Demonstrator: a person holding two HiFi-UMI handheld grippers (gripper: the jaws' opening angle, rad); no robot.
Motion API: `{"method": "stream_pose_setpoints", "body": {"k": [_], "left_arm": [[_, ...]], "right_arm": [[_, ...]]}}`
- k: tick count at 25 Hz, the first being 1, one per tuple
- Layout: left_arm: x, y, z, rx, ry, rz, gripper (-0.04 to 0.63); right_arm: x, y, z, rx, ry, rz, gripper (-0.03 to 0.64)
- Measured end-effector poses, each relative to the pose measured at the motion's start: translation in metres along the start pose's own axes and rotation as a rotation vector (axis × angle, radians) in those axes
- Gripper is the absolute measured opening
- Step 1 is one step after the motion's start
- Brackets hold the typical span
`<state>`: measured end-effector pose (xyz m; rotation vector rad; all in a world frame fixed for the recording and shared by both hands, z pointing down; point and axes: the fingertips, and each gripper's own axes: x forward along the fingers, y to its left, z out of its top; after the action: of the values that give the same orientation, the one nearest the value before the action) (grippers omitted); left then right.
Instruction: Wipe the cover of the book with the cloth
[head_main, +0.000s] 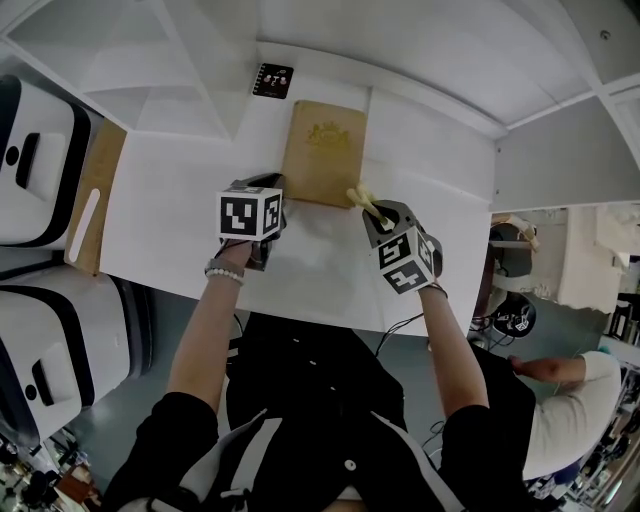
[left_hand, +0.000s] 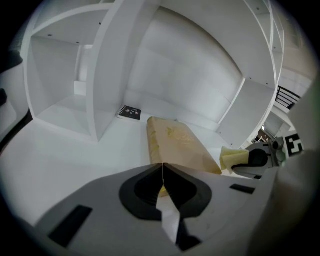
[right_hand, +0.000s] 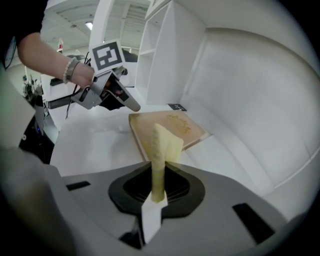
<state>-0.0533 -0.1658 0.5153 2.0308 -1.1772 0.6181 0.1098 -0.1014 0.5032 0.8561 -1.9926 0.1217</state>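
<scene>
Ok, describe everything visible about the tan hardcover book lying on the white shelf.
The tan book lies flat and closed on the white shelf surface, cover up, with an embossed emblem near its far end and paler page edges along one side. The cover looks like smooth board. The left gripper, jaws together, sits at its near left corner; a pinch cannot be confirmed. The pale yellow cloth in the right gripper is at its near right corner.
</scene>
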Motion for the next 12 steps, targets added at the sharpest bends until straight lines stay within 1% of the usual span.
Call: {"method": "stream_pose_setpoints", "body": {"k": [1, 6, 12], "left_arm": [[-0.004, -0.002, 0.002, 0.012, -0.016, 0.008, 0.002], [-0.035, -0.024, 0.023, 0.078, -0.132, 0.013, 0.002], [-0.09, -0.059, 0.054, 0.17, -0.279, 0.012, 0.002]], "right_arm": [[-0.007, -0.002, 0.0, 0.031, -0.025, -0.008, 0.035], [-0.047, -0.009, 0.014, 0.161, -0.171, -0.055, 0.035], [-0.096, -0.003, 0.051, 0.204, -0.359, -0.08, 0.035]]}}
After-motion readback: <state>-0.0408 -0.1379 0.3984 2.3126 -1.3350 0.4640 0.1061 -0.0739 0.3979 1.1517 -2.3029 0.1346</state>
